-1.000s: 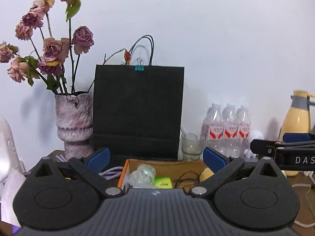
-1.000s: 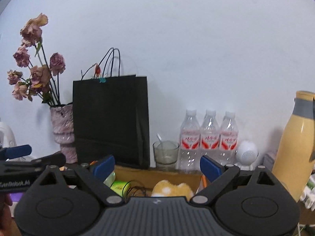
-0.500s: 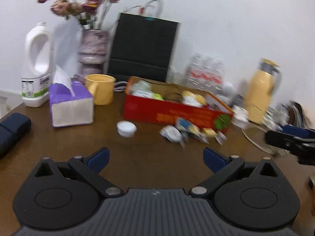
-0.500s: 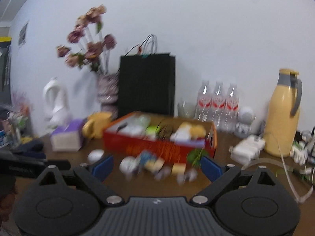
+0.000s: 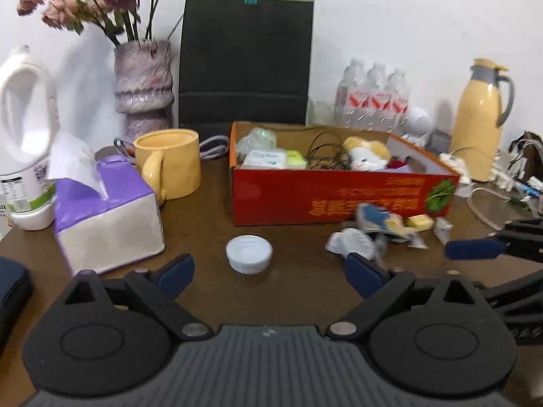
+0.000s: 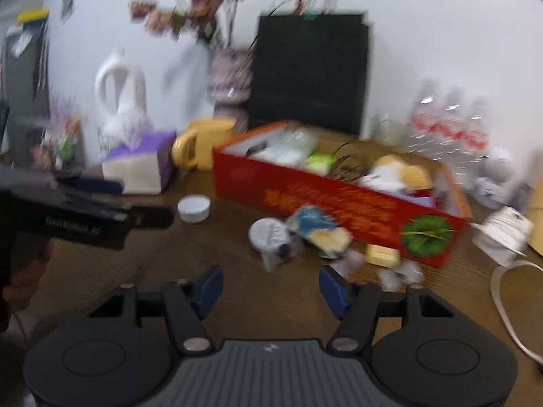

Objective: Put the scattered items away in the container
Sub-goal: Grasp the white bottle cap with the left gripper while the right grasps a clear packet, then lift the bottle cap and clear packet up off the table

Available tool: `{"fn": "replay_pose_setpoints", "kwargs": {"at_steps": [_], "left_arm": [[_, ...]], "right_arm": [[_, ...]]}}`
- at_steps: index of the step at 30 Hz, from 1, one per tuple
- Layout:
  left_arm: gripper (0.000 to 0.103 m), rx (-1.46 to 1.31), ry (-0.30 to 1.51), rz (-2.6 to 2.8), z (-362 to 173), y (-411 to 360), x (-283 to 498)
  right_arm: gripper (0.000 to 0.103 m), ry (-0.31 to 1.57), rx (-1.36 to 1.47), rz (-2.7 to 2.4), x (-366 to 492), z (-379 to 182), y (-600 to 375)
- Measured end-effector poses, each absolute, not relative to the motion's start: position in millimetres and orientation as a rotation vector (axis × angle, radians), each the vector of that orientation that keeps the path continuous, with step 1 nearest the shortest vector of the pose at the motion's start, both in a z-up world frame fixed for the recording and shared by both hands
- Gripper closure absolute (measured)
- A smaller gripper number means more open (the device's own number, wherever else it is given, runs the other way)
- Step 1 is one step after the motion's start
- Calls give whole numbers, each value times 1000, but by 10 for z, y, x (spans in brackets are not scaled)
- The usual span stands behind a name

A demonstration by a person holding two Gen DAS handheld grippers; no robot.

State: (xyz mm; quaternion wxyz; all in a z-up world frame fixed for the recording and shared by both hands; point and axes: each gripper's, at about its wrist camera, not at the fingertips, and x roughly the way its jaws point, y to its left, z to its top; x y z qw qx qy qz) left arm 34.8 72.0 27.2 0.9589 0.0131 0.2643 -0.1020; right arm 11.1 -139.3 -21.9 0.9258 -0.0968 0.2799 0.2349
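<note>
The red cardboard box [image 5: 339, 196] [image 6: 339, 203] stands mid-table and holds a plush toy, packets and a cable. In front of it lie a white cap [image 5: 249, 254] [image 6: 194, 207], a crumpled white wrapper [image 5: 353, 242], a blue-and-yellow packet [image 5: 380, 220] [image 6: 315, 224] and a small yellow block [image 5: 420, 222] [image 6: 381, 254]. My left gripper [image 5: 269, 273] hovers just short of the cap, its jaws closing with nothing between them. My right gripper [image 6: 271, 288] is near a round white lid [image 6: 268, 234], its jaws closing and empty.
A purple tissue box [image 5: 105, 210], yellow mug [image 5: 169, 166] and white jug [image 5: 23, 142] stand at the left. Behind the box are a vase [image 5: 144, 84], black bag [image 5: 246, 64] and water bottles [image 5: 373, 98]. A yellow thermos [image 5: 480, 118] and cables [image 5: 488, 210] crowd the right.
Both grippers have dropped and tipped down from facing the black bag to facing the tabletop. The right jaws have narrowed a lot, the left ones slightly.
</note>
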Motion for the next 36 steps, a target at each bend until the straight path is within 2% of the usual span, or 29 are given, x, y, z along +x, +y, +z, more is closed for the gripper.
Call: {"fn": "replay_pose_setpoints", "kwargs": {"at_steps": [1,2,4,9,11,13,14,15,22,29,36], "left_arm": [[19,39,559,-183,237,718,437],[22,57,582,-163,200,714,539],[27,70,608,-178,134,718,700],[28,18,645,-210,34,745,910],[35,19,651,-216,12,733,942],[51,22,652,-220,6,726,969],[56,24,649,-219,10,717,983],[61,24,648,-220,15,713,991],[62,20,642,-219,16,705,960],[62,65,535,-184,278,586,283],[62,9,536,-182,379,428,-284]], "right_arm": [[57,584,-221,485,204,-262,-1303],[61,594,-249,483,292,-308,-1214],[78,604,-316,477,419,-382,-1072],[80,625,-306,481,589,-417,-1048],[80,635,-288,480,631,-452,-1039],[82,632,-271,460,651,-480,-1026],[84,632,-263,451,661,-479,-1021],[90,635,-258,442,670,-480,-1011],[101,642,-207,391,659,-466,-1080],[102,568,-134,363,231,-199,-1362],[101,495,-76,384,-336,-10,-1663]]}}
